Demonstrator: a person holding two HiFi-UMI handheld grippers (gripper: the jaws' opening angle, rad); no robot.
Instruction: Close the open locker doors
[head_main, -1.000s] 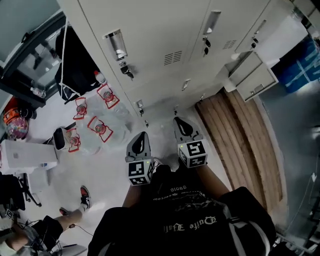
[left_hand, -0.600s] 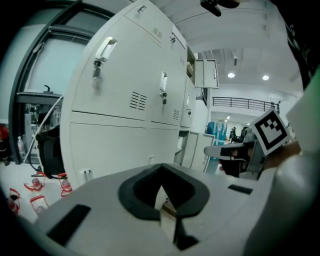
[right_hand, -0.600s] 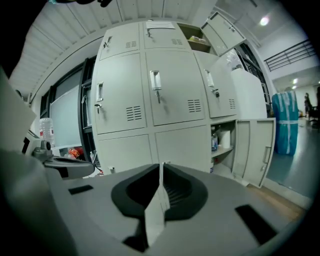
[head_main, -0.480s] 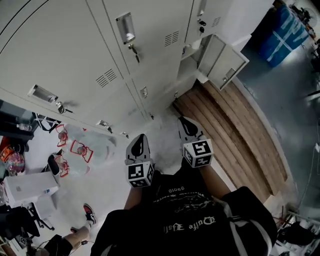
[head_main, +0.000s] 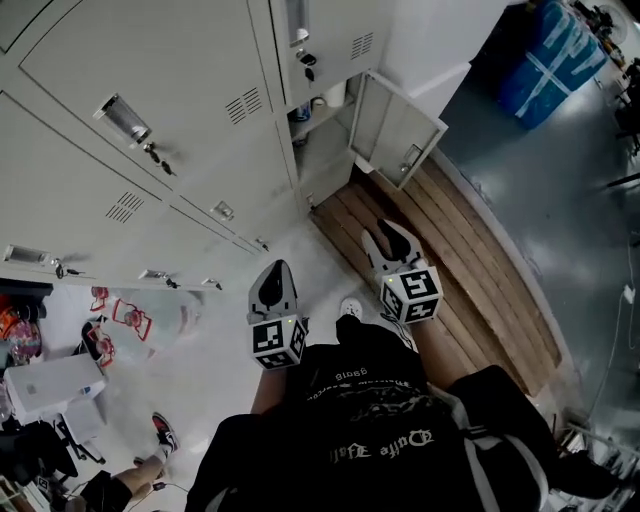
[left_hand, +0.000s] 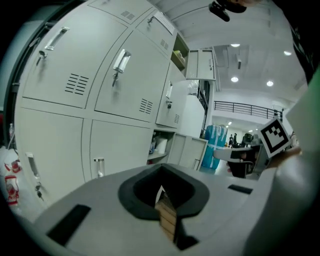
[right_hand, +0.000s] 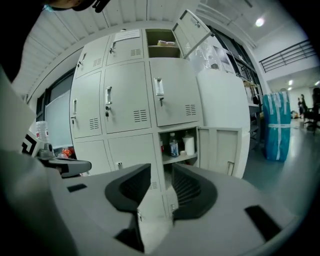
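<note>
Open locker door hangs ajar at upper centre — below it the right hand-held gripper, jaws just now opening, gapes empty; the left hand-held gripper is pinched together.

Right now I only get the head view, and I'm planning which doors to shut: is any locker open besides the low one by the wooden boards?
Observer: Yes. The right gripper view shows a top-row locker open in the same column, its door swung out to the right.
Operator: Is anything sticking out of the low locker?
Observer: Nothing that I can see. A bottle and a white roll stand inside on its shelf.
Operator: And the top one's contents?
Observer: I can't tell; only an inner shelf shows.
</note>
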